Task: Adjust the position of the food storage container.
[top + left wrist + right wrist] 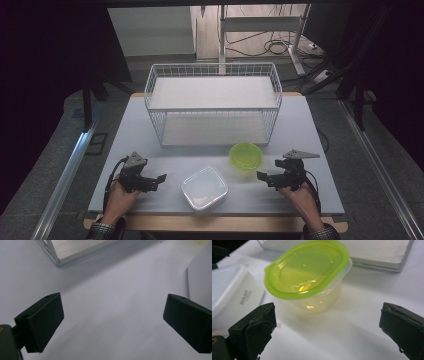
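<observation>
Just in front of the wire basket (212,102) sits the green-lidded tub (308,275). It looks light, thin and slippery. Both grippers' fingers are wide apart, holding nothing. Grab it by its sides.

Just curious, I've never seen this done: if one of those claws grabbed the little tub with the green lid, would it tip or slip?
The tub with the green lid looks like thin clear plastic and seems empty, so probably light and a bit squashy. Its smooth, glossy walls may slip between the pads. It narrows toward the base, so a push near the lid might tip it.
</observation>
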{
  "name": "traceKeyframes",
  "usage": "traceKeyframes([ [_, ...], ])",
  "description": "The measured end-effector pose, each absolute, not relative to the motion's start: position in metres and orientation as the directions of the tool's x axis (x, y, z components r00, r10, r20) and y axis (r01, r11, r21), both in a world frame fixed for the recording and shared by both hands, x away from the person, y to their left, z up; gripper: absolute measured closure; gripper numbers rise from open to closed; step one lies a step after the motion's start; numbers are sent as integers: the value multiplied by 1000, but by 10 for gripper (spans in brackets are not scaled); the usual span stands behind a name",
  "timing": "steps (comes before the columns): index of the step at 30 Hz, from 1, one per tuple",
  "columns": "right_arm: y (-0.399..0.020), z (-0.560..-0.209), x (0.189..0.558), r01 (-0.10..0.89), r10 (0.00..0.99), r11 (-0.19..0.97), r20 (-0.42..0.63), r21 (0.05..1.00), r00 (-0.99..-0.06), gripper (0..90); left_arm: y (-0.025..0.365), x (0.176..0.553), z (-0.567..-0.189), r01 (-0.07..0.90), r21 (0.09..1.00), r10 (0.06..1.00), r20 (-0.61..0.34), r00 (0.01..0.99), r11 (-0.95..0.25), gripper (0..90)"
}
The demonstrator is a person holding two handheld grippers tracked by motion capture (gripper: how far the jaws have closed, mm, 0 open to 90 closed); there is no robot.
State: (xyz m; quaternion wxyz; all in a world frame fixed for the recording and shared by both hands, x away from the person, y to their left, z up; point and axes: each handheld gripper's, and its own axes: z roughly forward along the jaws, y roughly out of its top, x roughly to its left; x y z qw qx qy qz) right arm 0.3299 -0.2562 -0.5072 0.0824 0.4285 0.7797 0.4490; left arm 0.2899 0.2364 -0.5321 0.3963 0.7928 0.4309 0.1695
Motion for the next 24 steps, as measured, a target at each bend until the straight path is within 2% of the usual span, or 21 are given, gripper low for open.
traceKeyframes([
  [6,-260,-504,331,604,742,232,263,763,-617,30,233,288,-531,507,796,804,-43,594,-332,29],
  [14,-254,-501,330,603,750,285,218,745,-624,165,230,289,-533,504,795,793,-49,607,-337,29],
  [24,-254,-490,329,550,763,301,150,779,-629,324,228,289,-534,497,794,775,-51,630,-351,29],
])
